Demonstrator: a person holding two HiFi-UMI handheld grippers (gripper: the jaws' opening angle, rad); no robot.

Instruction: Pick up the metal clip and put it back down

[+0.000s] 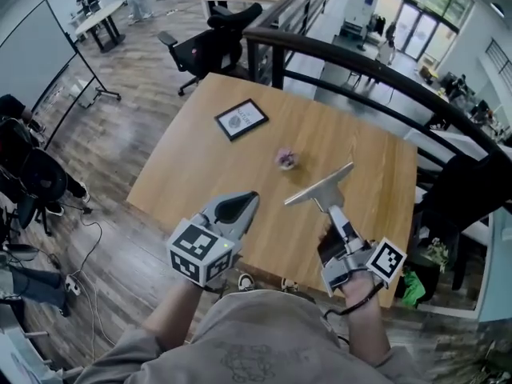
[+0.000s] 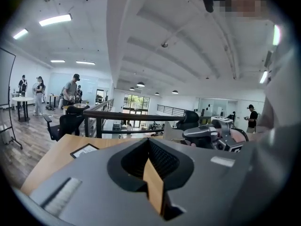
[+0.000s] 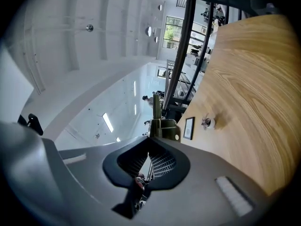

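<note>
The metal clip [image 1: 320, 188] is a flat silver bar on a short stem, and it hangs tilted above the wooden table [image 1: 192, 166]. My right gripper [image 1: 330, 209] is shut on the stem, near the table's front right. In the right gripper view the clip [image 3: 162, 126] sticks out edge-on just past the closed jaws. My left gripper [image 1: 250, 198] hovers over the table's front edge, left of the clip. Its jaws are shut with nothing between them. The left gripper view shows the right gripper [image 2: 214, 135] off to the right.
A black picture frame [image 1: 241, 119] lies on the far part of the table. A small pinkish object [image 1: 286, 159] sits near the middle, just beyond the clip. A dark railing [image 1: 360, 62] curves behind the table. An office chair [image 1: 210, 46] stands at the back left.
</note>
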